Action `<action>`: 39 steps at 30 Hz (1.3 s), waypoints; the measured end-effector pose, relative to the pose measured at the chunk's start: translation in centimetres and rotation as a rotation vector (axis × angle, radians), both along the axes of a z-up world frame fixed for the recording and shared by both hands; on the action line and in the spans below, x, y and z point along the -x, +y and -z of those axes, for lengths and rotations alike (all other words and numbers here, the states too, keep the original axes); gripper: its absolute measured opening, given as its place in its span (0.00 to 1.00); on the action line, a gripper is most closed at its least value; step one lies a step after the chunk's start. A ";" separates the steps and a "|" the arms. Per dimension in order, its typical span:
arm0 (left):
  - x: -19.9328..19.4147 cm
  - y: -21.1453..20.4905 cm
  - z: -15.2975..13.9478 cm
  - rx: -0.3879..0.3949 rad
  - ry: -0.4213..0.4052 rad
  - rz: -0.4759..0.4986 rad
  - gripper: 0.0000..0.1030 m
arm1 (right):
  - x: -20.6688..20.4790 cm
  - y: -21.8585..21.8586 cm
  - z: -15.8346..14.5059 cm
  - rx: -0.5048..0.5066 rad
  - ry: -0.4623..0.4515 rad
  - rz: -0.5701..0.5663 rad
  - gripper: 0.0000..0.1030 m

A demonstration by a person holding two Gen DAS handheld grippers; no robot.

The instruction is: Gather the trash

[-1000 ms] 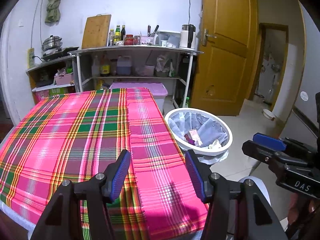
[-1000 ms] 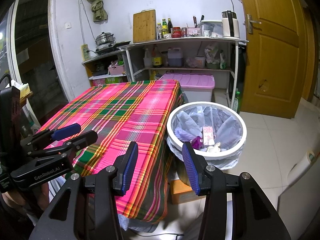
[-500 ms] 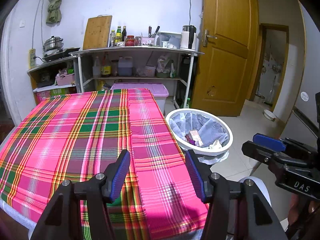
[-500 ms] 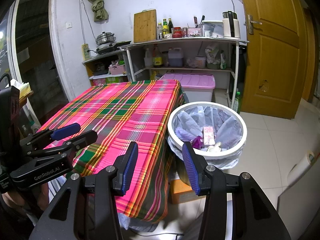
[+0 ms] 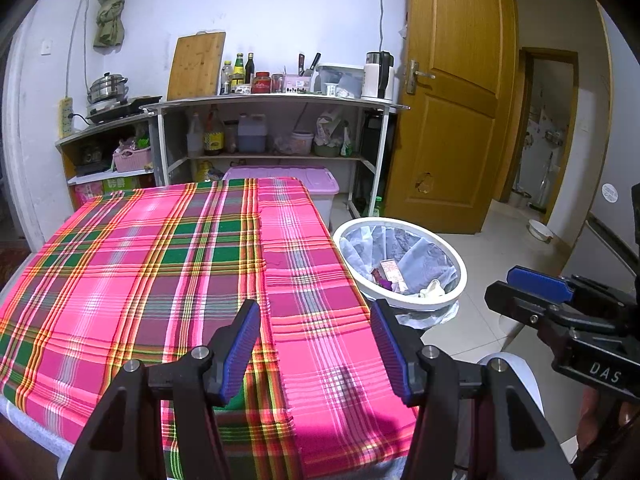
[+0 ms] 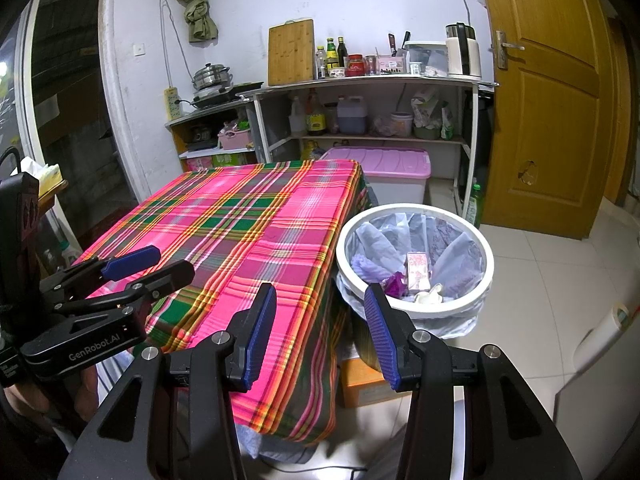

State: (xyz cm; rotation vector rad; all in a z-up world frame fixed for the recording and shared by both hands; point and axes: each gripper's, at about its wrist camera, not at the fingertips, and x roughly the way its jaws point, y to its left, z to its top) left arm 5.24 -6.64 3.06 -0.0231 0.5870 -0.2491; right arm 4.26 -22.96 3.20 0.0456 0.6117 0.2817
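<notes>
Trash (image 6: 416, 276) sits in the lined white bin (image 6: 412, 312) on the floor just right of the desk (image 5: 140, 264) — a pink carton, something purple and a pale crumpled piece rest on the grey liner. Both sets of jaws are released and carry nothing: the left gripper (image 5: 314, 350) hovers over the near right part of the desk, the right gripper (image 6: 318, 334) hangs off the desk's near right corner, with the bin just beyond its right finger.

Judging from this, the collecting looks close to finished, since no loose piece shows on the cloth. The sensible step is a check — sweep both cameras across the desk and along the floor by the bin before calling it done. Should a scrap turn up, come down square over it, pinch lightly so the cloth does not bunch up with it, and let go only once well inside the rim.

A pink, green and yellow plaid cloth covers the desk and drapes over its edges. Beyond the far end stand a lilac-lidded storage box (image 6: 384, 168) and metal shelves (image 5: 276, 100) with bottles, a cutting board, a pot and a kettle. A wooden door (image 5: 452, 92) is at the far right; pale tiles cover the floor.
</notes>
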 end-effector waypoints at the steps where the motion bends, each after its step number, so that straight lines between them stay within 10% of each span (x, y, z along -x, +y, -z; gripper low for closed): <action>1: 0.0 0.0 0.0 0.000 0.000 0.000 0.55 | 0.0 0.0 0.0 0.001 -0.001 0.000 0.46; 39: -0.1 0.9 -0.3 0.000 0.002 0.009 0.55 | 0.1 0.1 -0.1 0.005 -0.002 -0.001 0.46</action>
